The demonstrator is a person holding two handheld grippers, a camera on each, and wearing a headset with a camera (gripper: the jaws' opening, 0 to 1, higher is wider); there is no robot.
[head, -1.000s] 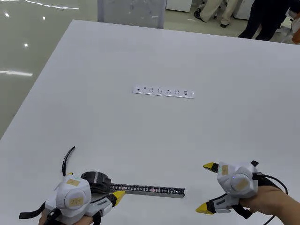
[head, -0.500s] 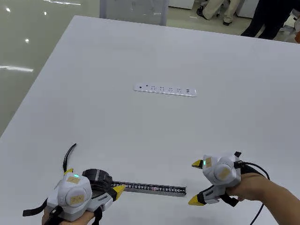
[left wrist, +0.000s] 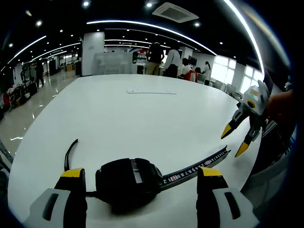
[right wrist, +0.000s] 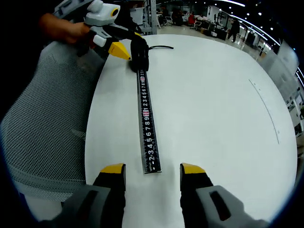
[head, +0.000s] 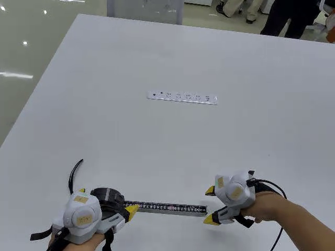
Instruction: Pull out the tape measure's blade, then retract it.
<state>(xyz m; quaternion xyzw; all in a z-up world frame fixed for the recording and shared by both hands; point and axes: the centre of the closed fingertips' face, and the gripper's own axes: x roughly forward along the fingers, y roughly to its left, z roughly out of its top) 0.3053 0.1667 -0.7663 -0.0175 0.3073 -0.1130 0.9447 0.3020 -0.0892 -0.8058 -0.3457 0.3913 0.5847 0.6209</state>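
Left hand-held gripper straddles the black tape measure on the white surface, jaws spread wide with gaps on either side. Right hand-held gripper, equally agape, brackets the extended blade tip ungripped; the end hook is indistinct.

right claw | moved left, closer | open jaws now at blade tip

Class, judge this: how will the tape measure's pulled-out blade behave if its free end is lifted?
The blade lies thin and flat, so it probably sags or buckles when lifted. Its narrow end, at the open right gripper, may slip. It may also spring back toward the case.
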